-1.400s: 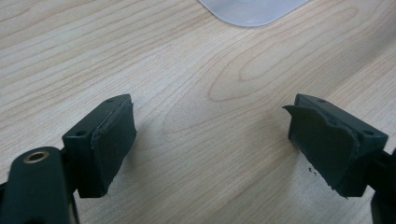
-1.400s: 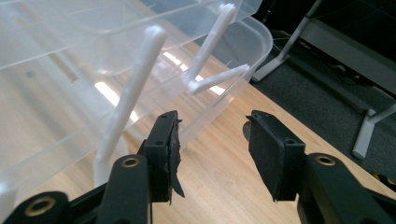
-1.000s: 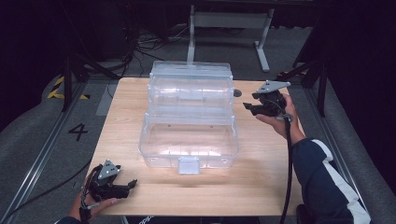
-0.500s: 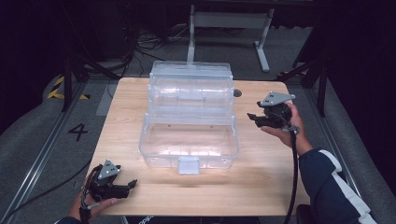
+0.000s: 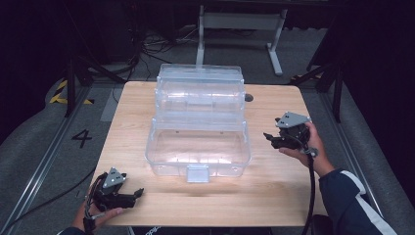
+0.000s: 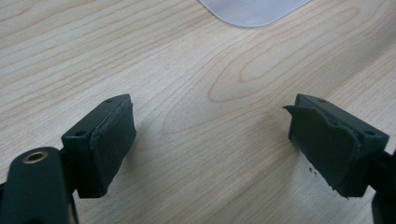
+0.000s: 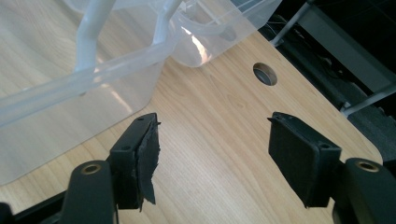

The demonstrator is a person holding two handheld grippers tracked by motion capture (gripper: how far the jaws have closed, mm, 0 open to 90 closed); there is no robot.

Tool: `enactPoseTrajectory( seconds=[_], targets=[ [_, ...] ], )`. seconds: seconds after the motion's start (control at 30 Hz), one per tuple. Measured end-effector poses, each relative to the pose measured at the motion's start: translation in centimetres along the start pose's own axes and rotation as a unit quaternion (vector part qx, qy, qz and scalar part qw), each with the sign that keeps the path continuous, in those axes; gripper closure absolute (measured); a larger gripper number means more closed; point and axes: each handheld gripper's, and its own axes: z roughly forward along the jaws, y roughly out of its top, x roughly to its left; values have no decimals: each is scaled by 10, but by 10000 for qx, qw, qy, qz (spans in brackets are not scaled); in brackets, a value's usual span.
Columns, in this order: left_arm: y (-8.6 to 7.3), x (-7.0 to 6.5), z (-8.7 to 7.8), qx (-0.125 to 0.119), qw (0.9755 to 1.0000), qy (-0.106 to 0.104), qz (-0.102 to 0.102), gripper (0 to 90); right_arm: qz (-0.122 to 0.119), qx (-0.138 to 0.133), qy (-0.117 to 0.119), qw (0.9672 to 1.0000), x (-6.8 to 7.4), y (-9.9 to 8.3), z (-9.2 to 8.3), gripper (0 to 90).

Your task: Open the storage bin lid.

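On the wooden surface [image 5: 274,196] we see a clear plastic box [image 5: 198,147] at centre, nothing inside it, our left tongs [image 5: 137,194] open near its front corner, our right tongs [image 5: 268,137] just opening beside it, gripping nothing, floor numeral 4 [image 5: 81,138].

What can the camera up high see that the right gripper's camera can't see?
The high view takes in the whole clear plastic box, open on the wooden table, with its latch at the near edge. It also shows the left gripper near the table's front corner, and grey floor with a painted 4.

The right gripper view gives a close look at the right gripper, its jaws open with nothing between them and a frayed pad.

Both show the box, the table and its round hole.
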Motion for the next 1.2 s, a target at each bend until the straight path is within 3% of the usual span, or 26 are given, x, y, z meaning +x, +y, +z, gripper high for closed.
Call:
enactPoseTrajectory(
  seconds=[0.47, 1.03, 1.2],
  targets=[
    [0, 0, 0, 7, 10000, 15, -1, 151, 121, 70, 28, 9999, 17, -35, 0, 249],
    [0, 1, 0, 9, 10000, -25, 53, 149, 765, 181, 284, 9965, 32, -88, -4, 188],
    [1, 4, 1, 53, 9999, -68, 101, 127, 854, 198, 222, 9959, 41, -104, -7, 183]
  ],
)
